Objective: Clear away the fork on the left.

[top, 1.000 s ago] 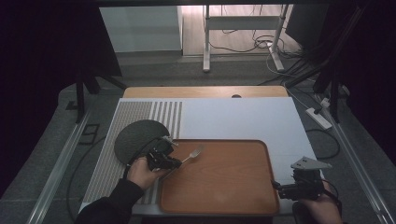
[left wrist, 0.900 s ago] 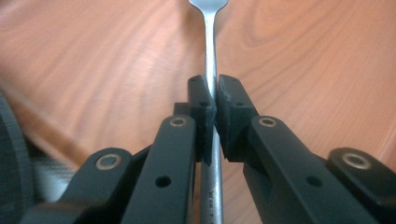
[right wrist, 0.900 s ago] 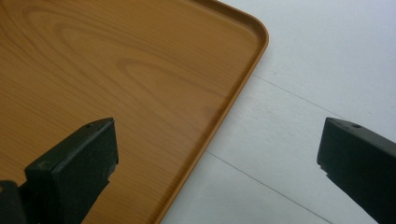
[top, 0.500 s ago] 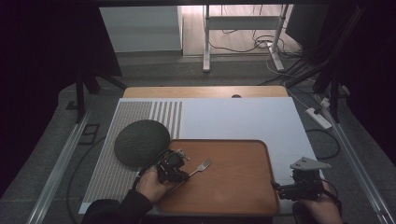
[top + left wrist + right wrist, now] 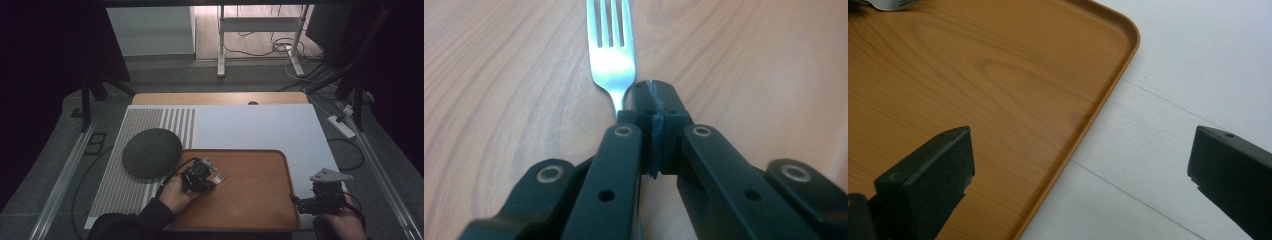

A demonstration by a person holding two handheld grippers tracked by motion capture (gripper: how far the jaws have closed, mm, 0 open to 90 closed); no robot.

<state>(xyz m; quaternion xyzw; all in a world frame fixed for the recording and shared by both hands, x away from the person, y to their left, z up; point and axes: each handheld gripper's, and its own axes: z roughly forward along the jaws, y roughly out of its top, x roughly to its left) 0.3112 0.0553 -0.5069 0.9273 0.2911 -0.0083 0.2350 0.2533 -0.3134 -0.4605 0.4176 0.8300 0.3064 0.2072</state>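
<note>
Left claw [image 5: 212, 179] clamped tight on the neck of the fork [image 5: 610, 55], with the tines pointing straight ahead of the tips and the handle hidden under the black links. Jaws just closed the last small bit onto the metal. Fork held low over the wooden tray [image 5: 260, 200], at its near-left part; touching the wood or just above it, not possible to tell. Right claw [image 5: 1080, 175] wide open and holding nothing, hanging over the right rim of the tray where it meets the white desk [image 5: 260, 125]. Dark round mat [image 5: 151, 152] to the left of the left claw, just beside the tray.

Judged as the placing of the fork on the tray. To do well: keep the fork level, bring it down slowly until the whole length lies flat on the wood, then open the left claw only a little and lift straight up, so the tines do not swing or slide. Better to keep the right claw away from the rim, not to push the tray.
</note>
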